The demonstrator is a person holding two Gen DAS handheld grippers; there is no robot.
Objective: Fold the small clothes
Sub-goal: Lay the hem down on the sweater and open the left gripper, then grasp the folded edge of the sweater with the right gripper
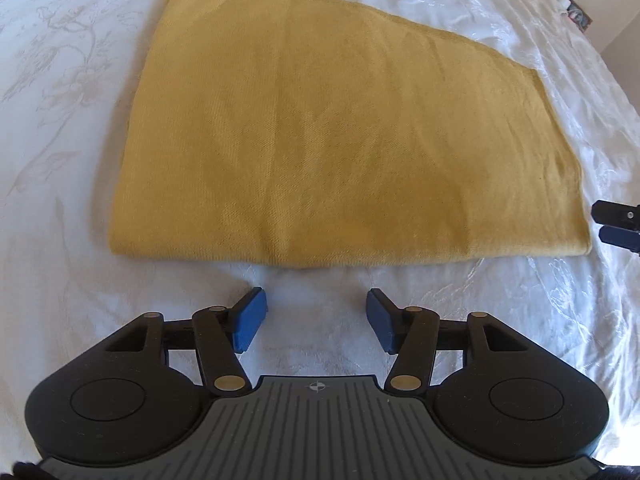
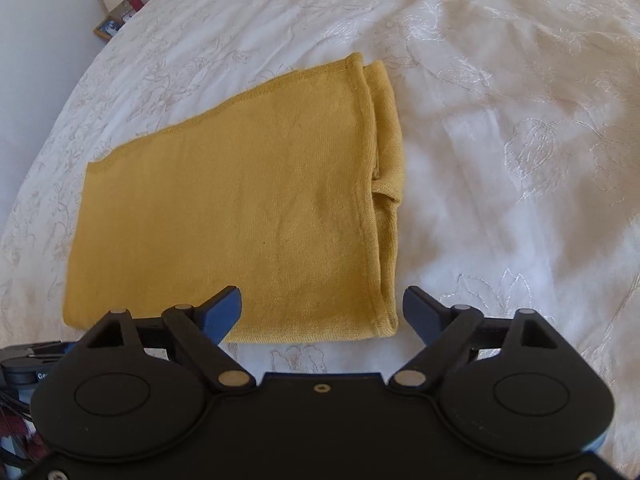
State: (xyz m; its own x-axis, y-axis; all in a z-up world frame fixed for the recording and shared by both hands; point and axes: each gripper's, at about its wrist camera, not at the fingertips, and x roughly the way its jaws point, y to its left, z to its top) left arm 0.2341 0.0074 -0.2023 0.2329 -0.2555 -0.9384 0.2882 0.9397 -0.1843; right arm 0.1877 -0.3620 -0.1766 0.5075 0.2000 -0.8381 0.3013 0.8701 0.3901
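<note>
From where I sit, the landmark is the folded mustard-yellow garment [image 1: 304, 136], lying flat on the white embroidered bedspread [image 1: 60, 120], and I place everything else against it.

On my left wrist view, the bedspread runs bare to the left of the garment, its pale flower stitching showing. The garment fills the middle of the view as a smooth, lopsided slab, its near edge a soft fold. My left gripper [image 1: 316, 314] hangs just short of that near edge, over bare bedspread; its blue pads [image 1: 250, 318] stand spread apart with nothing between them and do not touch the cloth. At the far right of this view, beside the garment's near right corner, I see the tips of my right gripper [image 1: 618, 222] poking in.

On my right wrist view, far to the left of the garment and beyond the bed, a small cluttered stand [image 2: 118, 8] sits at the edge; I cannot make out what is on it. The garment [image 2: 240, 200] lies left of centre, its hemmed layers stacked along its right side. My right gripper [image 2: 322, 312] straddles the garment's near right corner, claw spread wide: the left pad is over the cloth, the right pad over bedspread just beside the hem. Neither pad pinches anything.
</note>
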